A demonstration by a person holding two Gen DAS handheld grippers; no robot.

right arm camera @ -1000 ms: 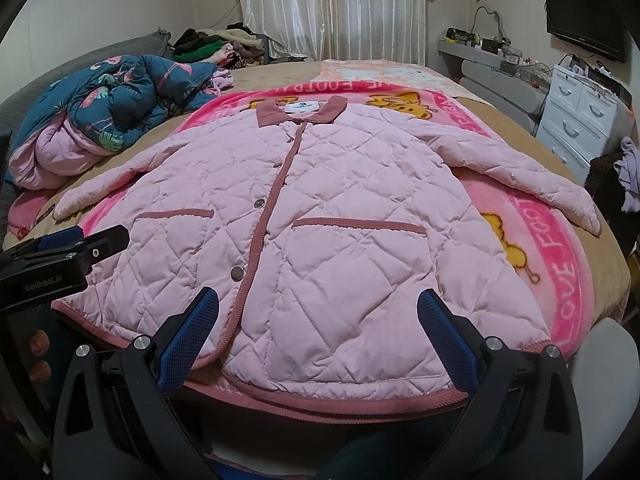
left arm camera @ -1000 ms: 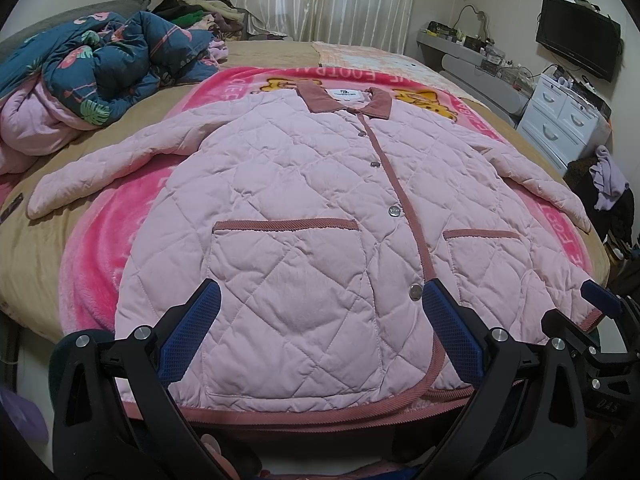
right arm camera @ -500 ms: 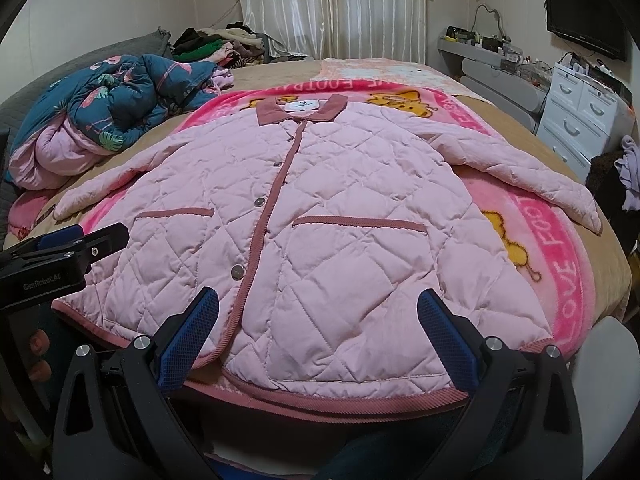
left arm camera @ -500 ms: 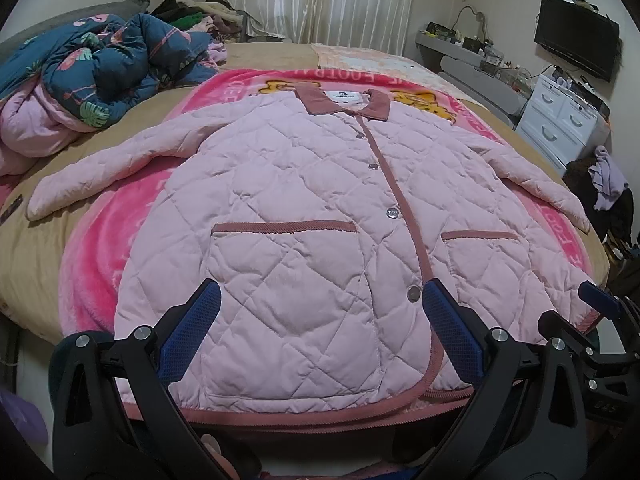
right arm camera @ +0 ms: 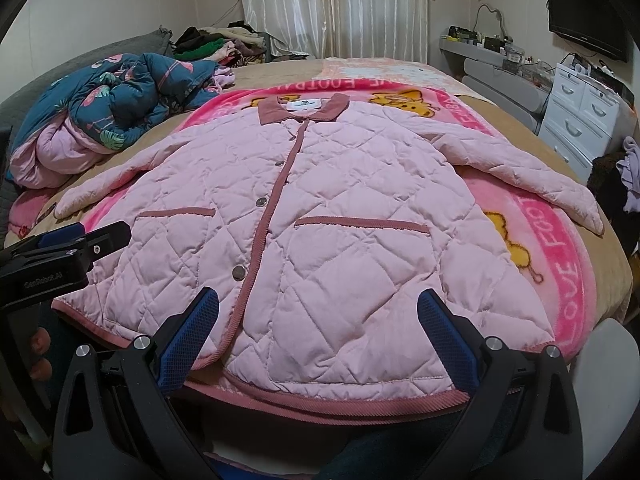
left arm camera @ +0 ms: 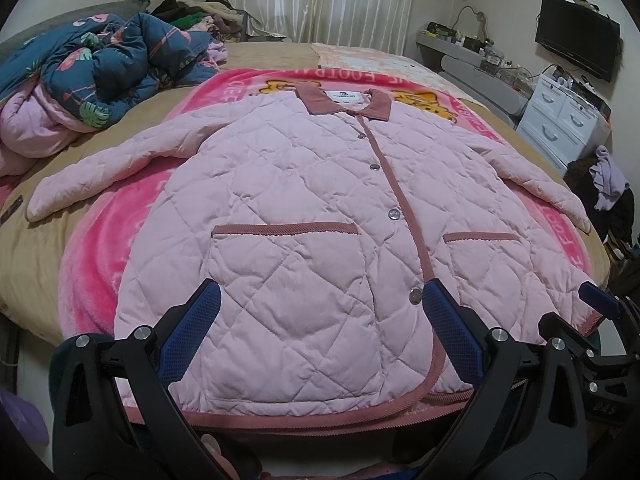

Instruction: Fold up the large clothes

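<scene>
a pink quilted jacket (left arm camera: 304, 208) lies flat and face up on a bright pink blanket (left arm camera: 92, 264) that covers the middle of a bed (left arm camera: 24, 264), collar (left arm camera: 344, 102) away from the cameras and hem toward them. its front is buttoned shut along a dusty-rose placket, with the same trim on the two pocket openings and along the hem. both sleeves are spread outward, the left sleeve (left arm camera: 100, 168) reaching over the blanket edge onto the tan sheet, the right sleeve (right arm camera: 532, 176) angled down across the blanket's cartoon print. the left gripper (left arm camera: 320, 320) hovers just above the hem over the left pocket panel, its blue-padded fingers spread wide and holding nothing. the right gripper (right arm camera: 316, 316) hovers in the same way over the right pocket panel near the hem, fingers also spread wide and empty. in the right wrist view the left gripper shows side-on at the left edge, with fingertips of the person's hand (right arm camera: 38, 352) below it. a crumpled dark blue duvet (left arm camera: 100, 76) with a flamingo print is heaped on the far left of the bed, and a pile of clothes (right arm camera: 212, 44) sits beyond it by the curtains (left arm camera: 320, 0). a white chest of drawers (left arm camera: 564, 120) stands to the right of the bed, below a wall-mounted television (left arm camera: 576, 52).
</scene>
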